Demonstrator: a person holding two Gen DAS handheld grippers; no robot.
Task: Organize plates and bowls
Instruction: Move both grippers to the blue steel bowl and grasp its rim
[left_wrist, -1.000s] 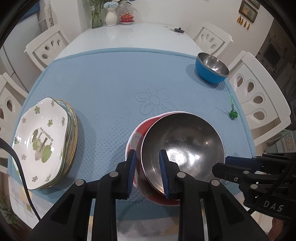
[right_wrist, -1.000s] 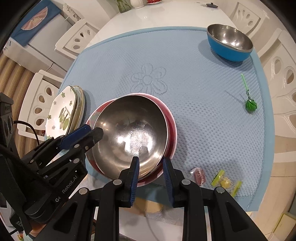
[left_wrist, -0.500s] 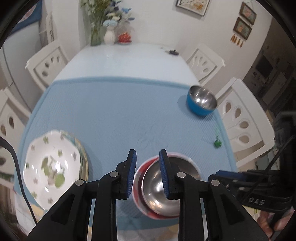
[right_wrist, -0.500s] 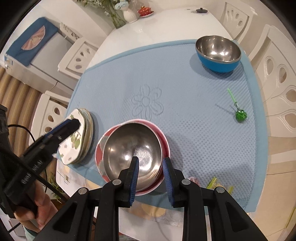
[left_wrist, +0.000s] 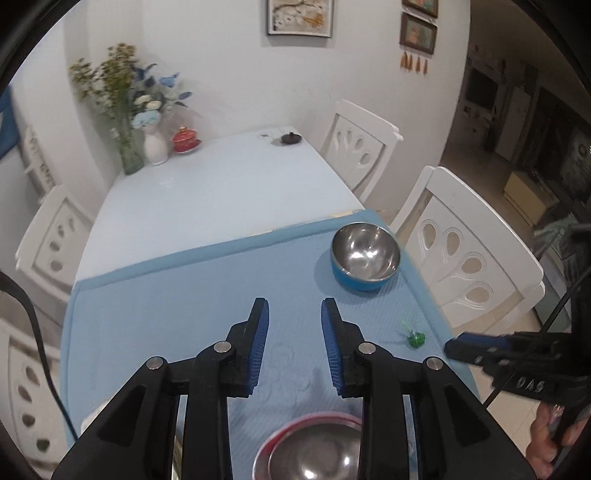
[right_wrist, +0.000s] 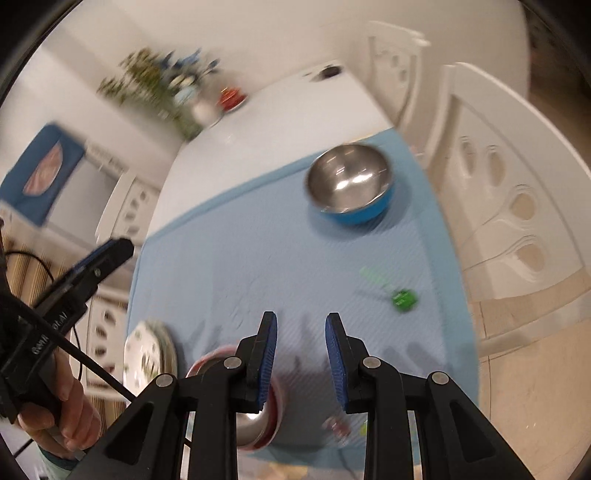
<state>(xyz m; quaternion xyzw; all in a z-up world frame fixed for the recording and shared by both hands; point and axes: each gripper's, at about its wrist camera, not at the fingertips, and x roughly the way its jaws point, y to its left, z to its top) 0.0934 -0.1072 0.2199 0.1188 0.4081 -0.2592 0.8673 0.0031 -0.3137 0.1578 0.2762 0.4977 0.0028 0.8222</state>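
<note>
A steel bowl nested in a red bowl sits on the blue mat at the near edge, below and behind my left gripper. Its jaws are opening, with nothing between them. My right gripper hangs over the mat with its jaws close together and nothing in the narrow gap; the nested bowls lie under its left finger. A blue bowl with a steel inside stands at the mat's far right corner. A stack of flowered plates rests at the mat's left edge.
A small green trinket lies near the mat's right edge. White chairs line both sides of the table. A flower vase and a red lidded cup stand at the far end. Candy wrappers lie near the front edge.
Both grippers have risen and drawn back from the nested bowls, which now sit low in both views. Both views now tilt toward the far end of the table.
</note>
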